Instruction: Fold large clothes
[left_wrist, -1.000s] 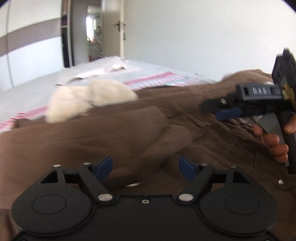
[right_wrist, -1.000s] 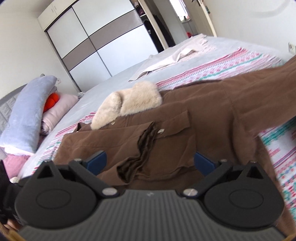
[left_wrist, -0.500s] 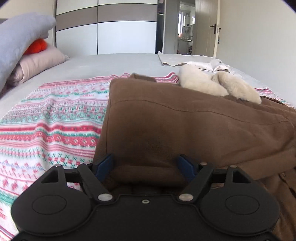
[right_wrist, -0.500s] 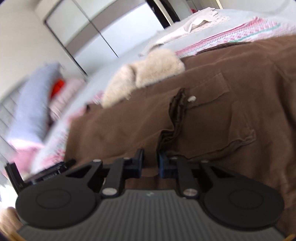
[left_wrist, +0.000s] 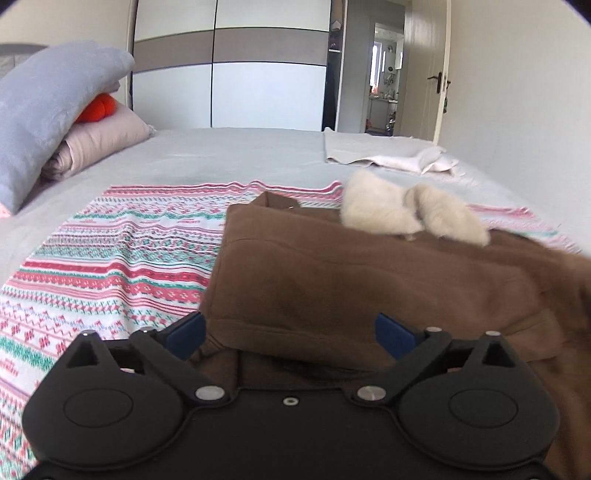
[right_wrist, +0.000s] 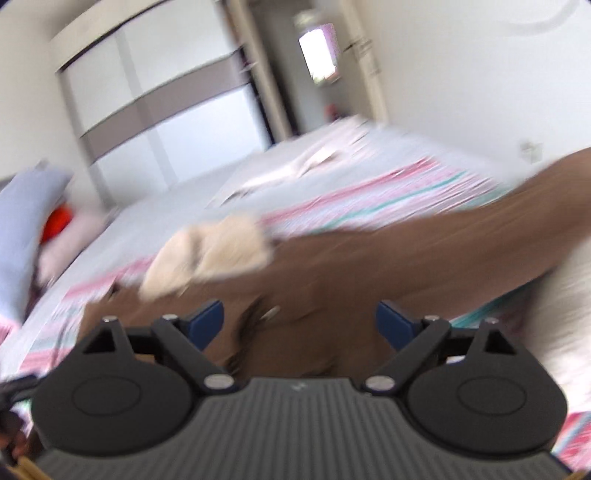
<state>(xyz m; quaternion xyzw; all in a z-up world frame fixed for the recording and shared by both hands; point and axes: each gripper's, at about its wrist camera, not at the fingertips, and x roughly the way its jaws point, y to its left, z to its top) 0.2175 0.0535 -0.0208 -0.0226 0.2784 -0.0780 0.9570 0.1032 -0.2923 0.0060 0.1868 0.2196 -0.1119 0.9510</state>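
Brown coat (left_wrist: 369, 280) lies on bed (left_wrist: 229, 155), one side folded over. Both tools, left tool (left_wrist: 290, 334) and right tool (right_wrist: 300, 319), gape, holding nothing. Fabric thick, heavy, floppy: you pinch doubled hem edge, not fur collar (left_wrist: 410, 210).

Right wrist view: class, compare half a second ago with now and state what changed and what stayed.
The right gripper, then pinched shut at the brown coat, has opened and let go; its view has swung and blurred. The left gripper stays open over the coat's folded edge. The cream fur collar stays put.
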